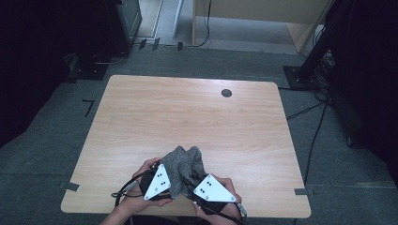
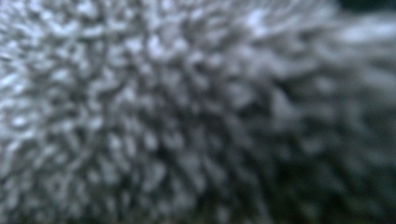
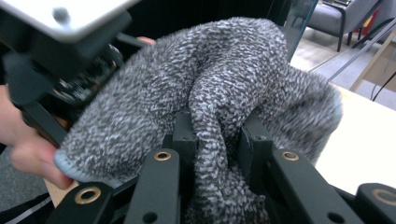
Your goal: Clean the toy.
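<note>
A grey knitted sock [image 1: 184,165] is bunched up above the near edge of a wooden table [image 1: 187,117], held between two hand-held grippers. The right gripper [image 3: 217,140] pinches a fold of the fabric between its black jaws, apparently to anchor it while the rest drapes over the top. The left gripper [image 1: 157,182], close beside it, presses so deep into the knit that its own camera sees a blur of grey loops; whether its jaws are spread or closed cannot be told. A small dark disc [image 1: 226,93] lies well apart, near the far edge.
</note>
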Motion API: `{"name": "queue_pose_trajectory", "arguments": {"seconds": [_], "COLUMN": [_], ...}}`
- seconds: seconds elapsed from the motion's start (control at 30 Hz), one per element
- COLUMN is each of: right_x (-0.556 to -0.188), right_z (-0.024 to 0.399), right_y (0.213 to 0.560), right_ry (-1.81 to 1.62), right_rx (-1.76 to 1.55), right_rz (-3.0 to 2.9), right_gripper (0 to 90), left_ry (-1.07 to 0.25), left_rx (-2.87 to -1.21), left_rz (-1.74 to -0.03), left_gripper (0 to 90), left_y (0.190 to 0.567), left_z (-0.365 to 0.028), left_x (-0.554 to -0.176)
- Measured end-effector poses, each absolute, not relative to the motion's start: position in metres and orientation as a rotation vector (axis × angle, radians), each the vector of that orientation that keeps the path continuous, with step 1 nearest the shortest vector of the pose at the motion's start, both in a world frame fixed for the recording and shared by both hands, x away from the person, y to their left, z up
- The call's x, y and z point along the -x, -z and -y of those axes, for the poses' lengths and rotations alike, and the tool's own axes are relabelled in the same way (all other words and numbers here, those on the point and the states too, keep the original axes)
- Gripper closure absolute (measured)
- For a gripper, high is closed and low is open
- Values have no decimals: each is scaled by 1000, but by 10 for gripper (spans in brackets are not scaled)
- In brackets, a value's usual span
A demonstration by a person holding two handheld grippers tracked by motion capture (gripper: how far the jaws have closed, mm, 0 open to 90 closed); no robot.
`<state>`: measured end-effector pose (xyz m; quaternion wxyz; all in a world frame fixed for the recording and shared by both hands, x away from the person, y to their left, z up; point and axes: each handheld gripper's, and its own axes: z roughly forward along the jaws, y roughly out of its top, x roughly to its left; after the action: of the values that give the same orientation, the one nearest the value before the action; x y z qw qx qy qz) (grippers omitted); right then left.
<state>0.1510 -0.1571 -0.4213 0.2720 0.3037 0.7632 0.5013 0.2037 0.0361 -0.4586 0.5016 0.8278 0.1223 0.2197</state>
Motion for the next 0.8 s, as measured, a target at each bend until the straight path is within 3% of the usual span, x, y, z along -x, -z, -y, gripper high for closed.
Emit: {"name": "queue_pose_trajectory", "arguments": {"seconds": [0.3,0.8], "right_x": [-171,-187], "right_z": [219,206], "right_y": [419,449], "right_ry": [-1635,-1558], "right_rx": [-1210,-1285], "right_rz": [-1844,-2053], "right_gripper": [744,760], "left_ry": [-442,-385], "left_rx": [-1890,-1803], "left_rz": [-312,-319], "left_gripper": [345,346], "left_y": [447,437], "left_z": [-52,-64], "left_x": [-207,-210]}}
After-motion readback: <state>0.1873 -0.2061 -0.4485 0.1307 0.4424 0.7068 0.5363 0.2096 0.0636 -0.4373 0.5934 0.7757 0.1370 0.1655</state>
